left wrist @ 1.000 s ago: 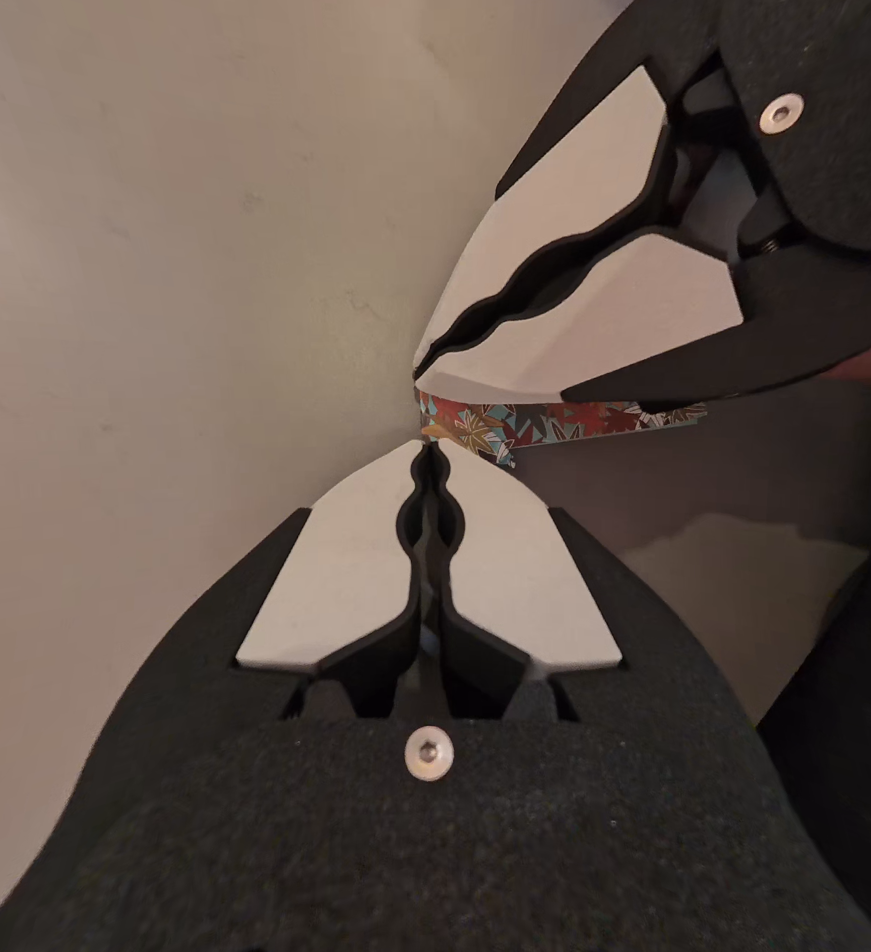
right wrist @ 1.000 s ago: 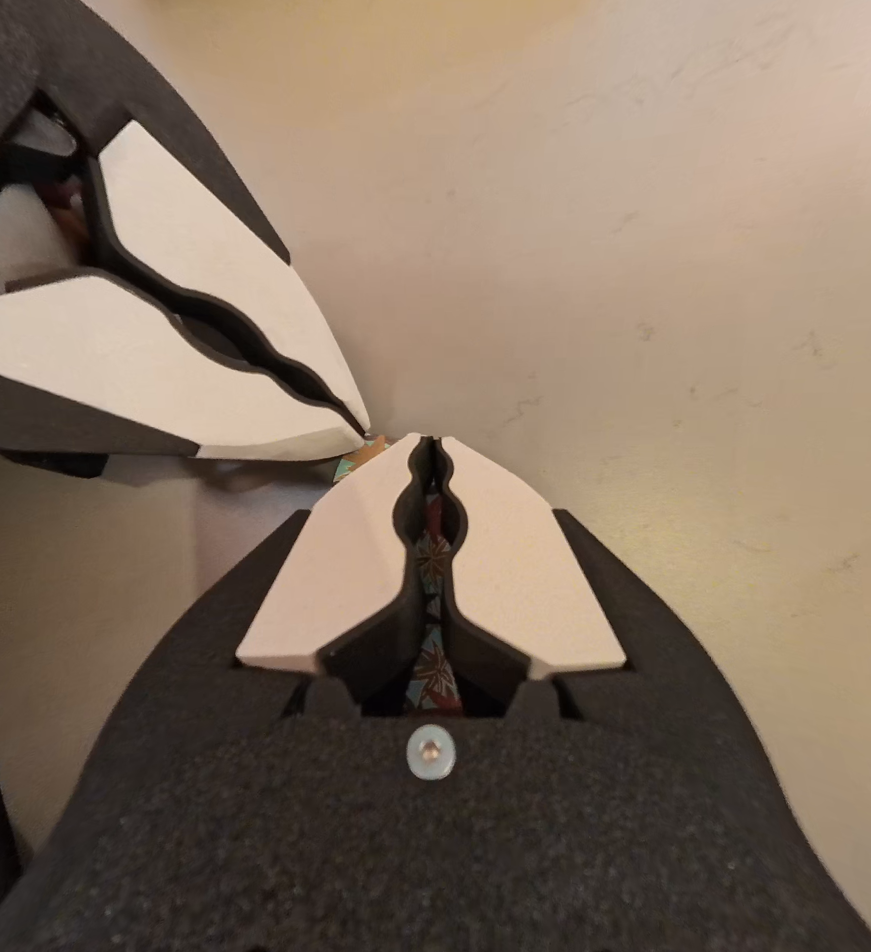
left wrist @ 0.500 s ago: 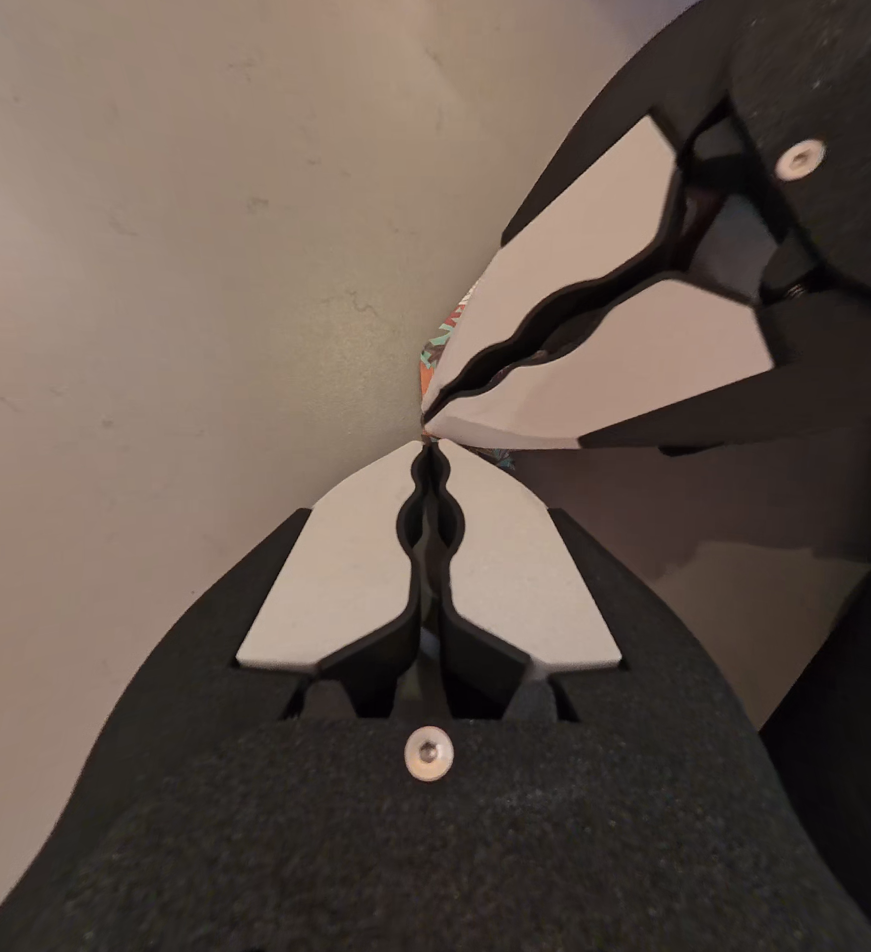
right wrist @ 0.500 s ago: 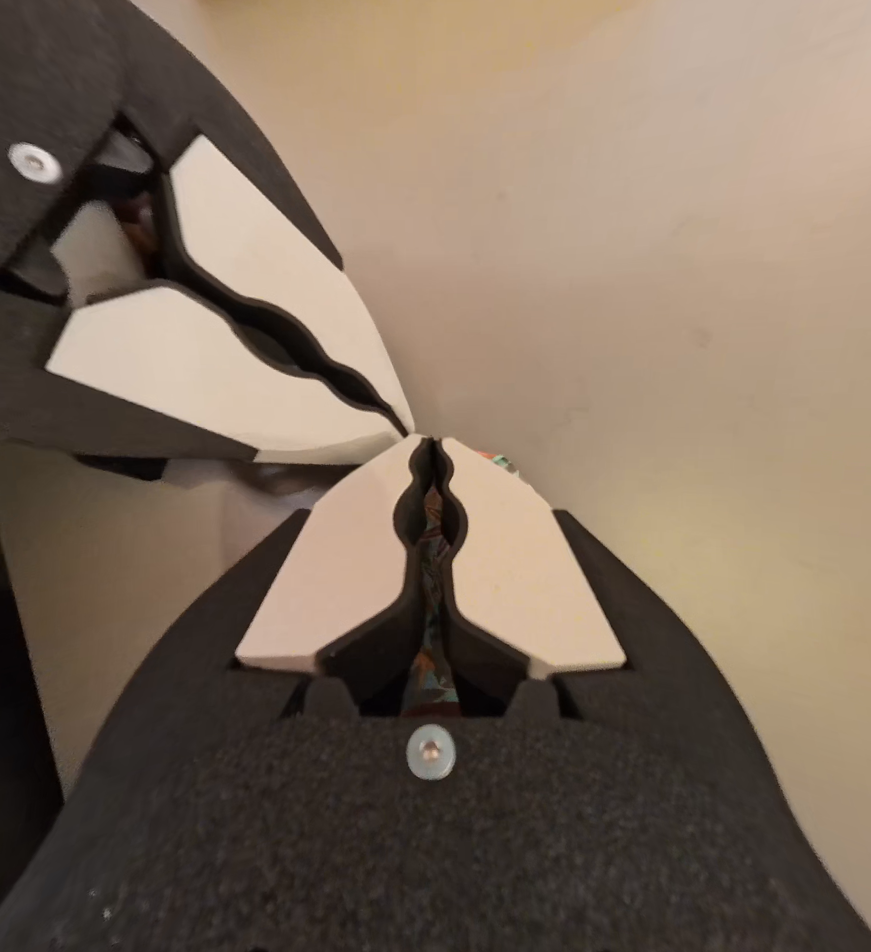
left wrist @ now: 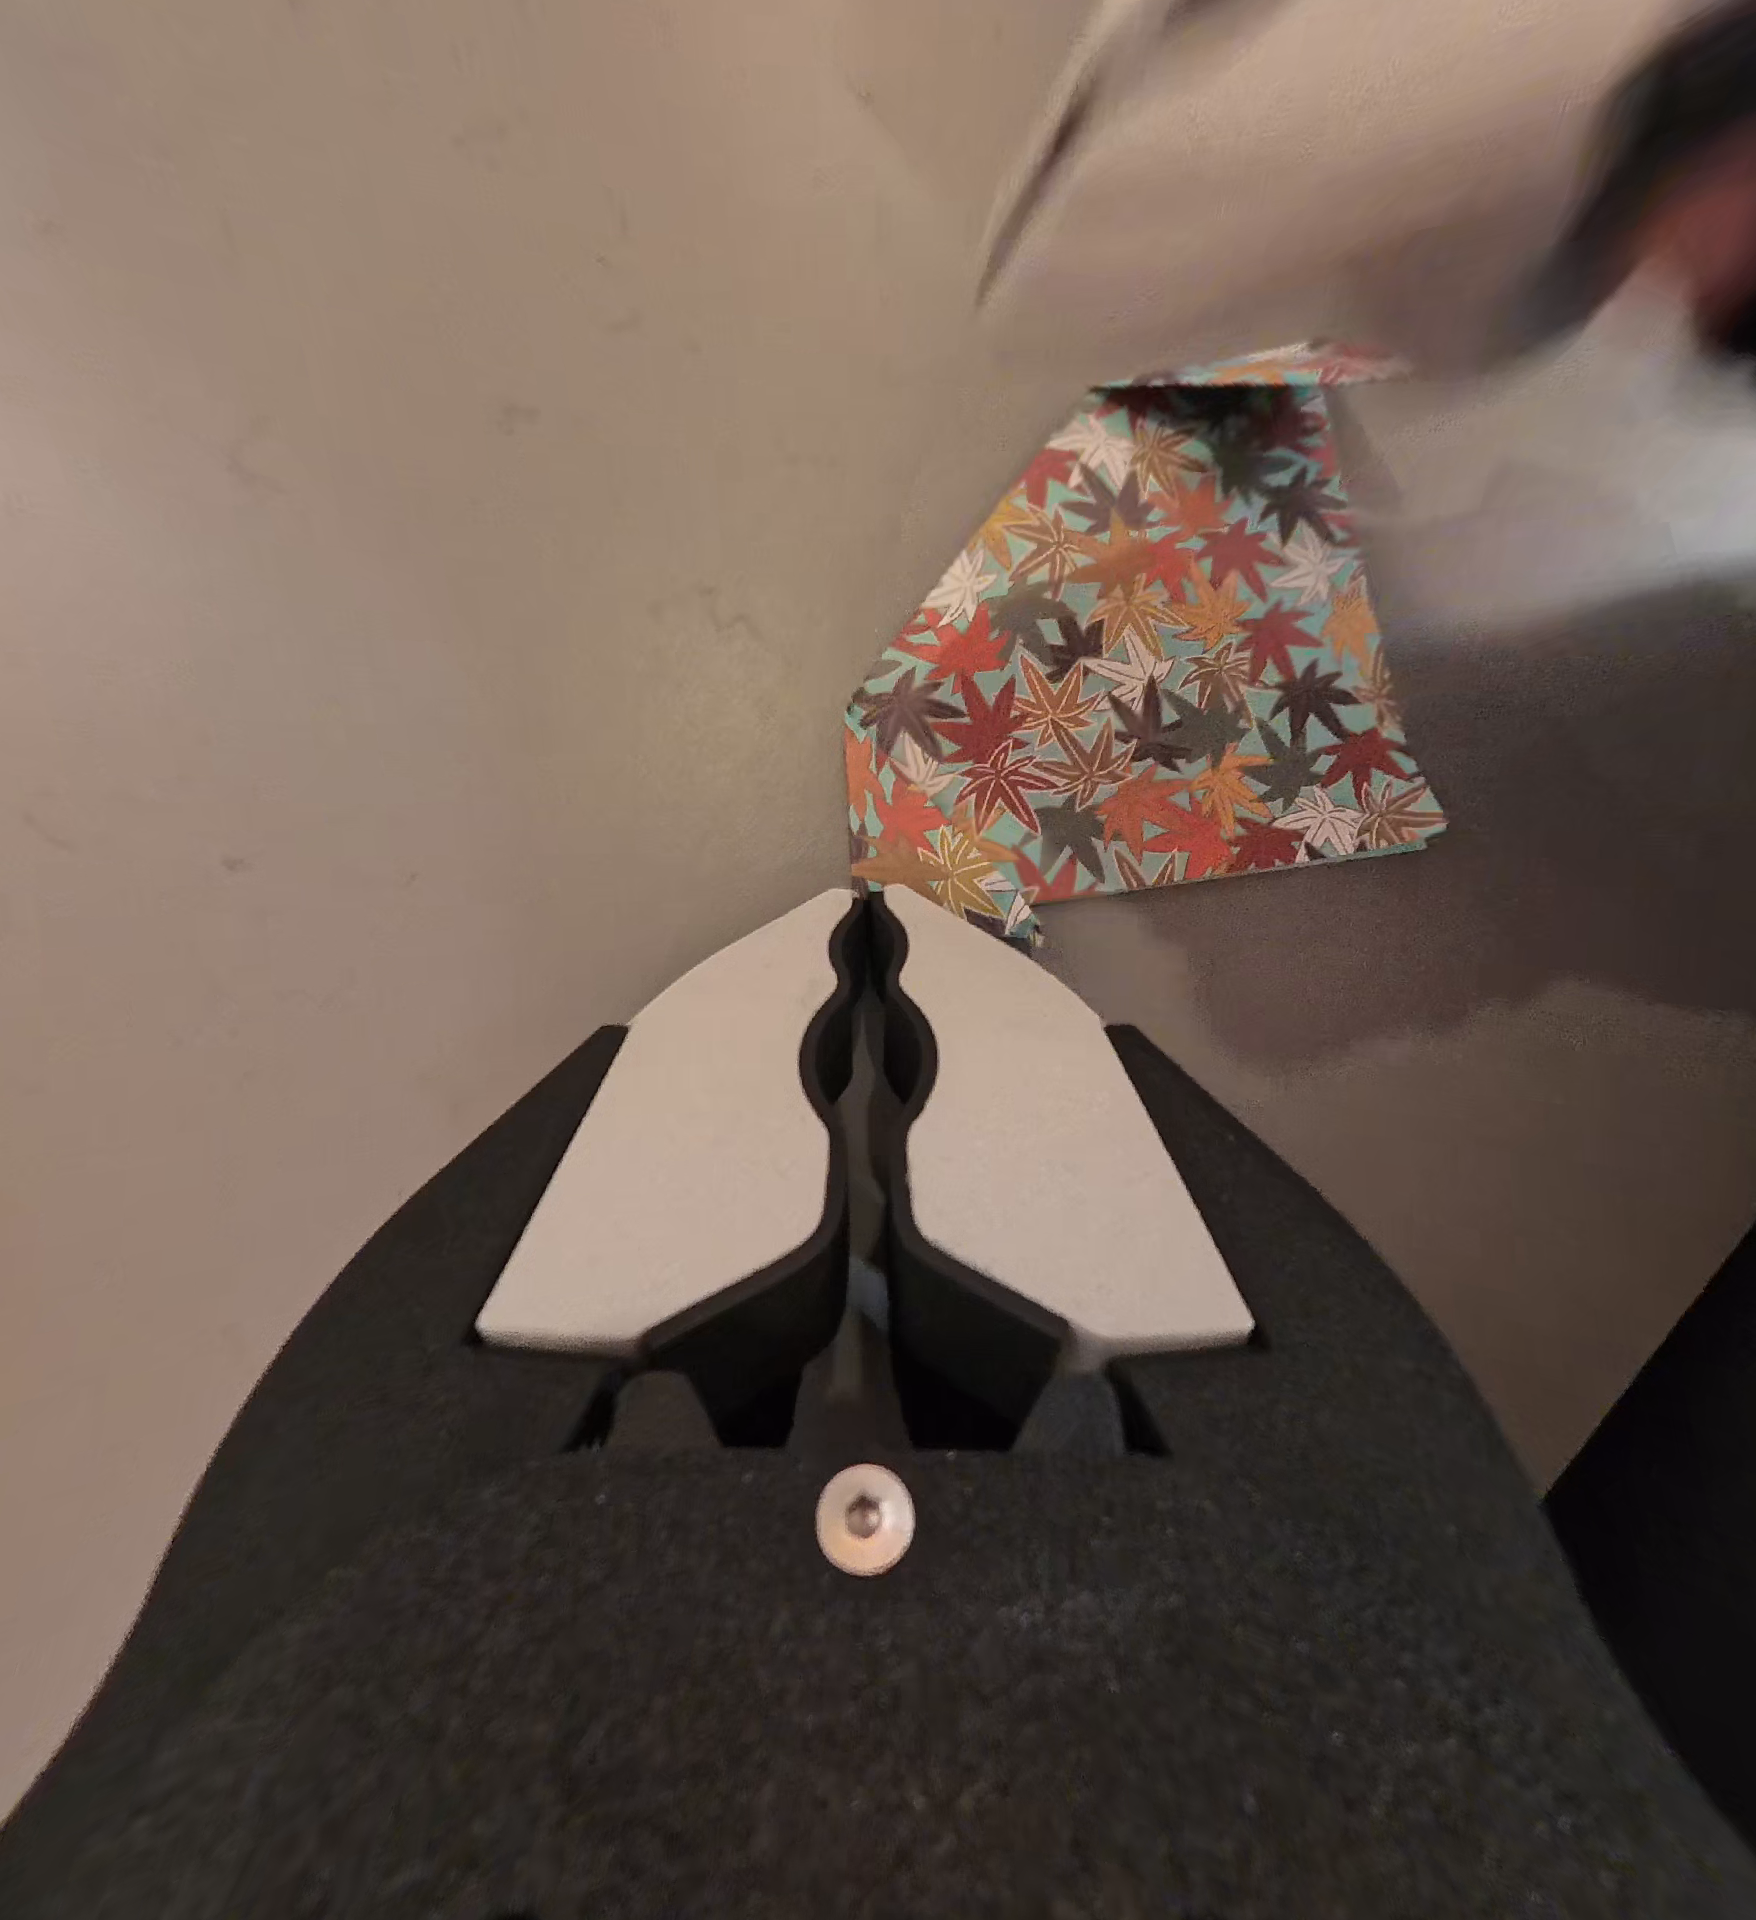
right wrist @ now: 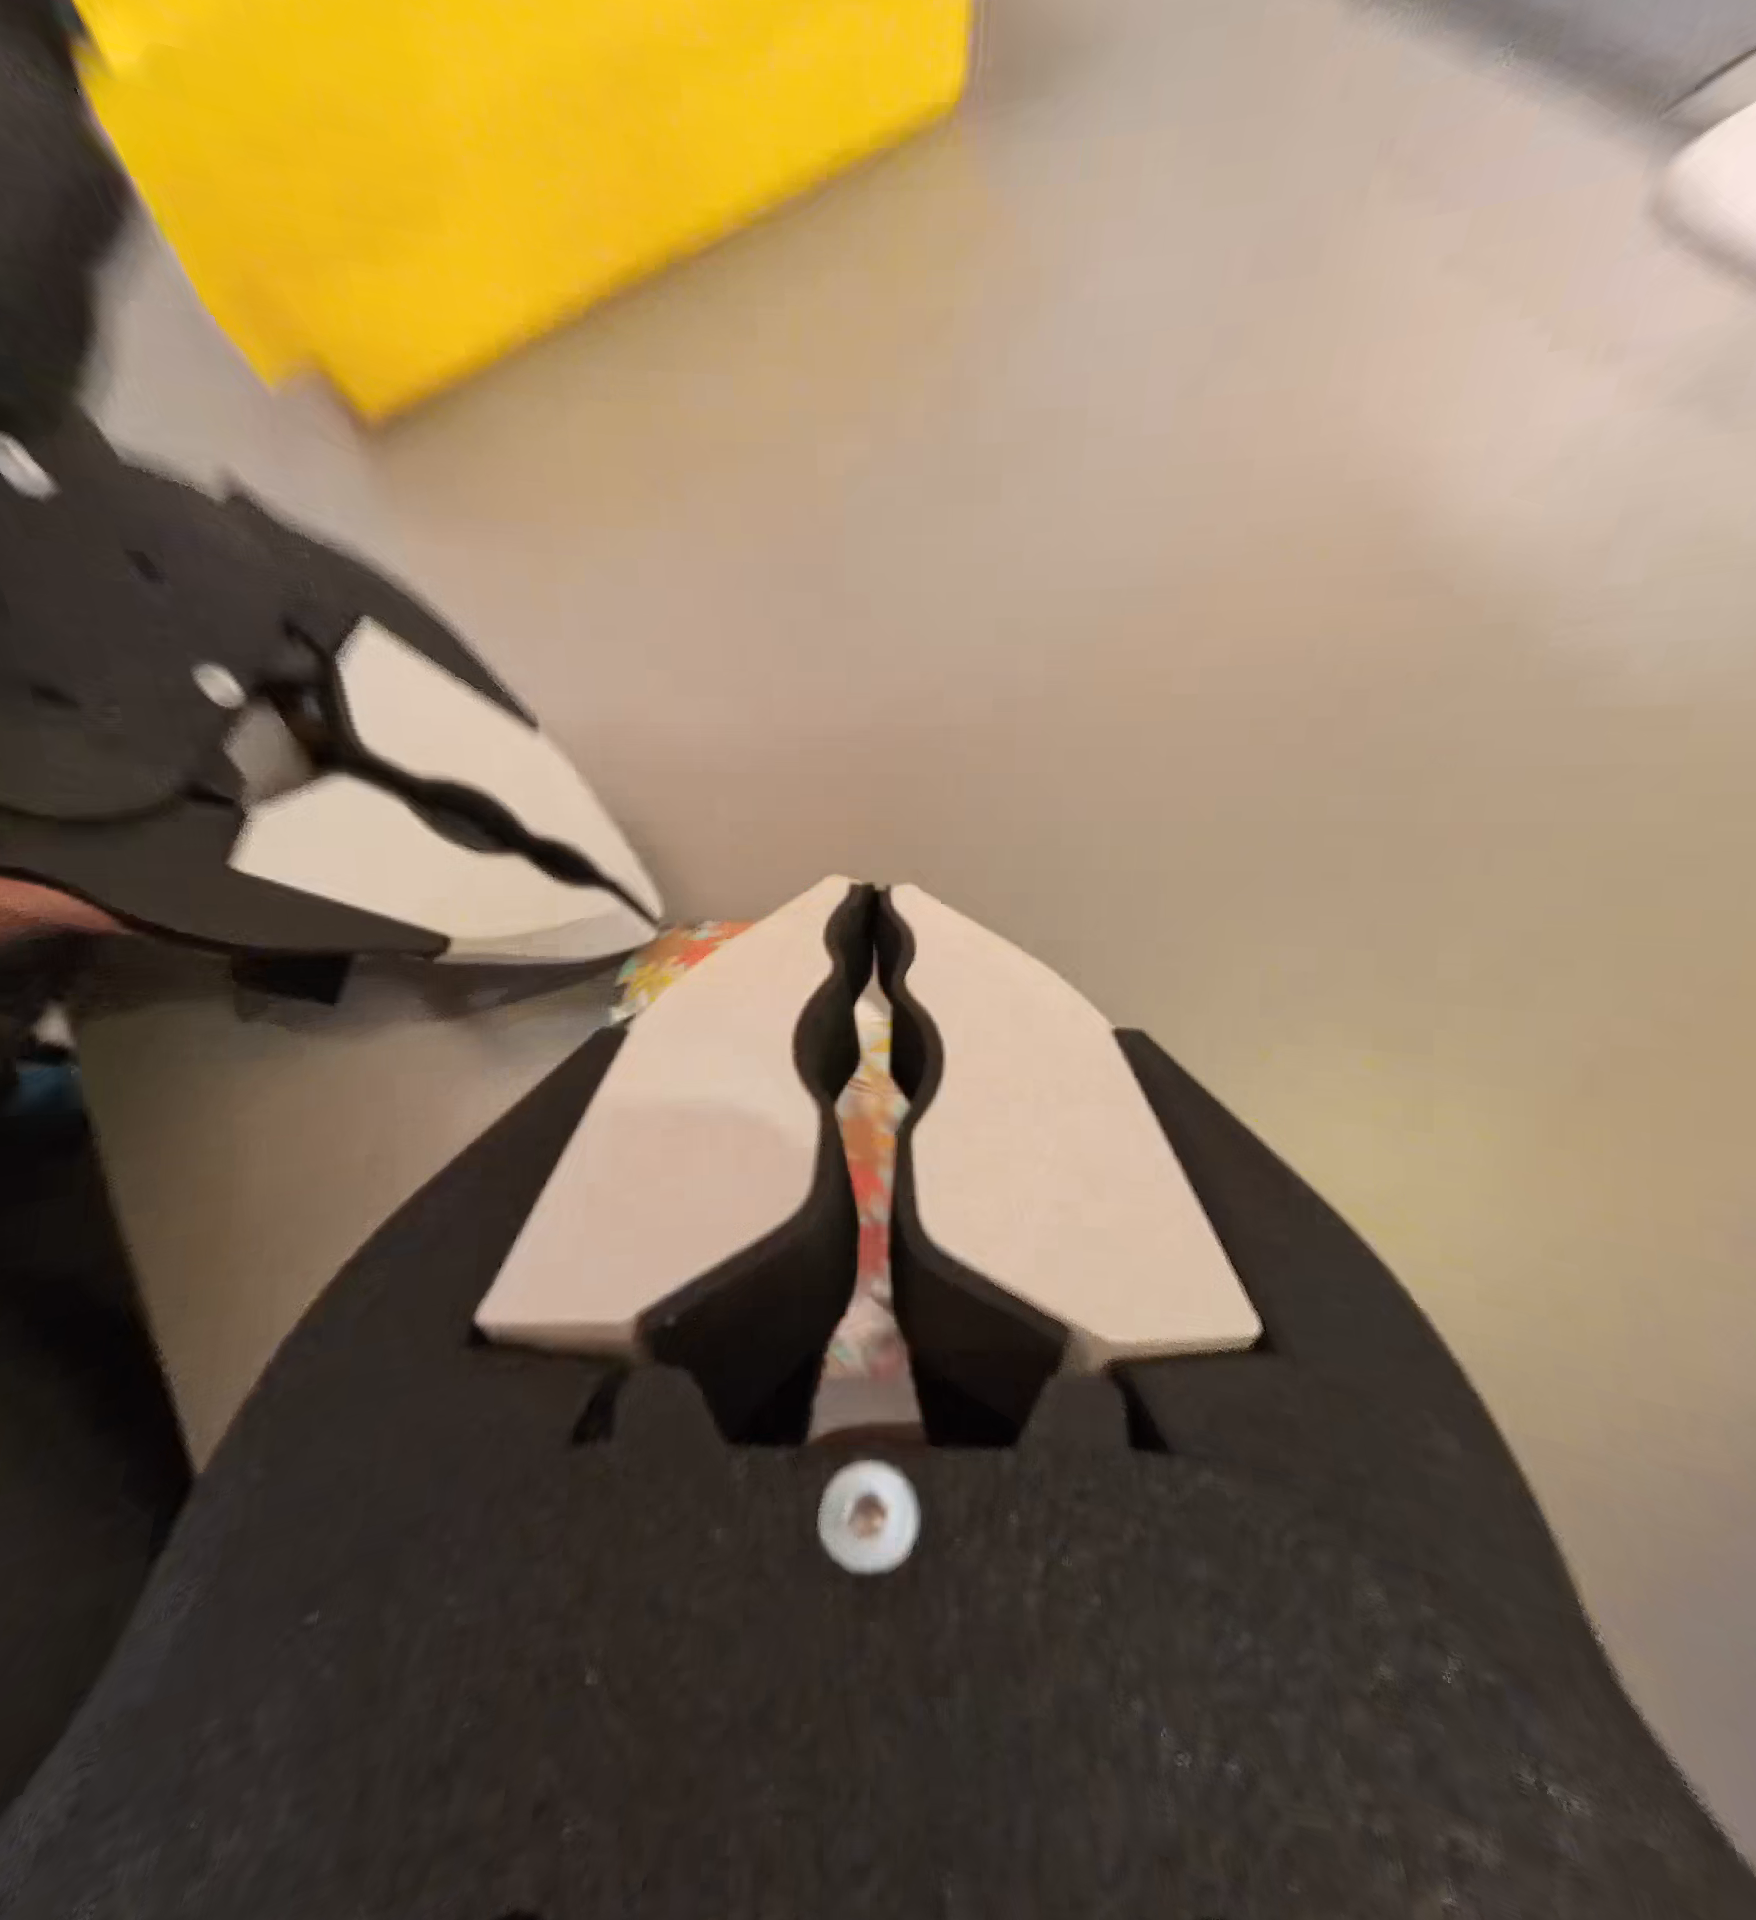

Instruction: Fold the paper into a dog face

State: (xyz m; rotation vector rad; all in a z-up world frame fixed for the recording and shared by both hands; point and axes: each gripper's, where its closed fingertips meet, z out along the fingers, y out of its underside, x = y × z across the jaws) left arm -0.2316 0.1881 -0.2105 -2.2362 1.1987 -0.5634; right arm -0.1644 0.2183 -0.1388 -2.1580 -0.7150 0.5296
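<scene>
Half a second ago the right gripper's tips sat almost against the left gripper's, covering the paper; now the right gripper [right wrist: 872, 902] has swung up and away, a blurred streak at the upper right of the left wrist view, and the paper [left wrist: 1139, 665] is laid bare. The yellow block [right wrist: 531, 177] at the far side of the desk [right wrist: 1269, 675] has also come into the right wrist view.

The leaf-patterned paper rests on the pale desk, a folded shape with its near left corner right at the tips of the left gripper [left wrist: 869, 902]. Its long axis runs from that corner up and to the right, away from the left gripper. Its top is bent over in a short flap and disappears into the blur.

The left gripper is clenched, its tips on the paper's corner. The right gripper's jaws are pressed together at the tips; patterned paper shows through the gap behind them, but whether it is pinched I cannot tell.
</scene>
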